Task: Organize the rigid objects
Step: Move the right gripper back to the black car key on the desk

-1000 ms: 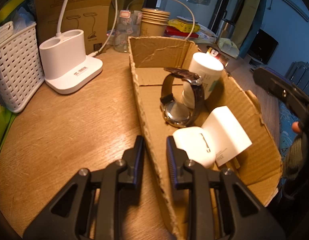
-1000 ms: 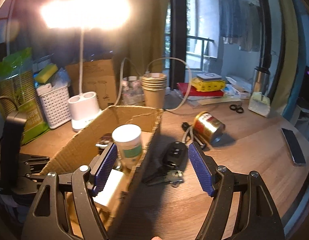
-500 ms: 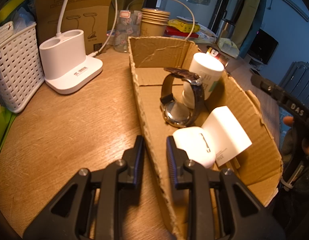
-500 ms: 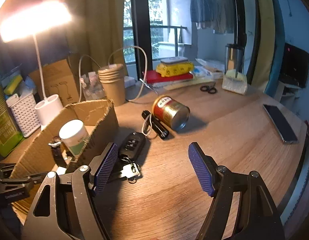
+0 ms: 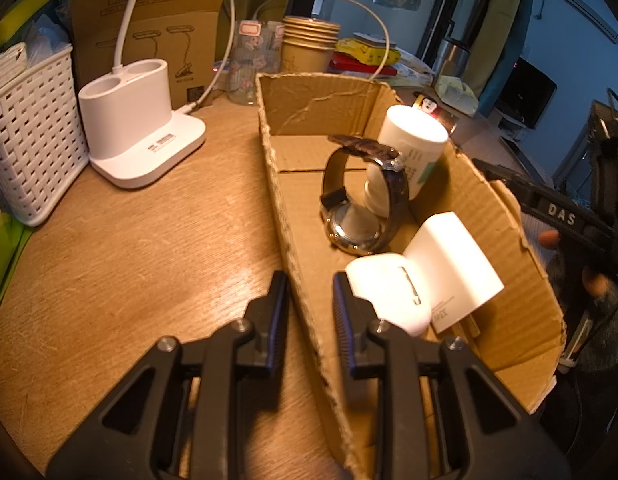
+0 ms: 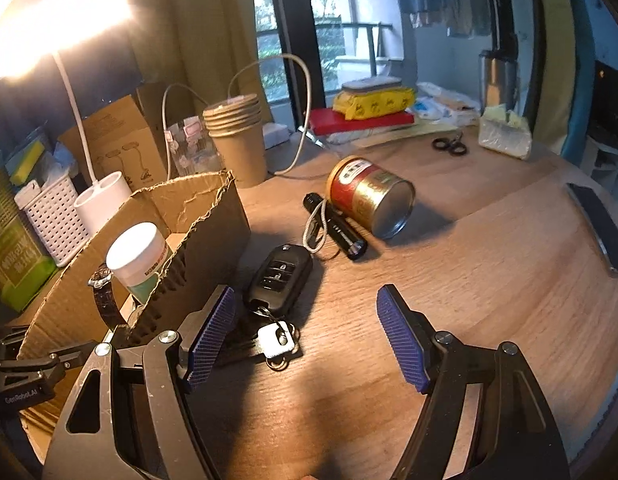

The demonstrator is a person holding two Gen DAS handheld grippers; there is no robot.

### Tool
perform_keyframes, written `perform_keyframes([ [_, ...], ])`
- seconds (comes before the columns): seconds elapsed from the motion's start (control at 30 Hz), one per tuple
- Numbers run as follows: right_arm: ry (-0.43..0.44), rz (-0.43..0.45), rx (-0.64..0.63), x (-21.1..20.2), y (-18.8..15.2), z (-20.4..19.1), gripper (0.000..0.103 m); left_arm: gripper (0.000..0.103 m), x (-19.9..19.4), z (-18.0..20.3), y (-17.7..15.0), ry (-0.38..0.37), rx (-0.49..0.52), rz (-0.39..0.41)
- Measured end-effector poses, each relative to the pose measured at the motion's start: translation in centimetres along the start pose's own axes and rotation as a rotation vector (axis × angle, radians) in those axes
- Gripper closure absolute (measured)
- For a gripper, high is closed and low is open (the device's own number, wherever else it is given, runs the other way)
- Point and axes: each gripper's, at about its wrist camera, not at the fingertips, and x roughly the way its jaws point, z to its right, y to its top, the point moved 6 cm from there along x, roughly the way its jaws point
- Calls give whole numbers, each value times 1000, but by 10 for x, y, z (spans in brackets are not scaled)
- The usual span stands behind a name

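A torn cardboard box [image 5: 321, 100] stands on the wooden table and holds a brown-strapped watch [image 5: 361, 200], a white jar [image 5: 409, 148], a white earbud case [image 5: 389, 292] and a white charger [image 5: 453, 268]. My left gripper [image 5: 307, 300] is shut on the box's left wall, one finger inside and one outside. My right gripper [image 6: 305, 292] hangs open just right of the box [image 6: 213, 208], over the table. A black car key fob [image 6: 279, 276] with keys [image 6: 277, 338] lies by its left finger. Farther off lie a black flashlight [image 6: 337, 228] and a red-gold tin can [image 6: 371, 202] on its side.
A white lamp base [image 5: 137, 120] and a white lattice basket [image 5: 29, 136] stand left of the box. Stacked paper cups [image 6: 237, 136], a cable, books and scissors [image 6: 449, 146] sit at the back. A phone [image 6: 601, 224] lies near the table's right edge.
My right gripper has swung right and sunk, from over the box towards the key fob, flashlight and can, staying open. The left gripper and the box have not moved.
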Motion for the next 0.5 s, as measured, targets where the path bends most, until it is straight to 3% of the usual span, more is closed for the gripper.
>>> perform_keyframes([
  [0.5,34,-148,-7,48,8,0,26,78,0,0,0,0,0,0],
])
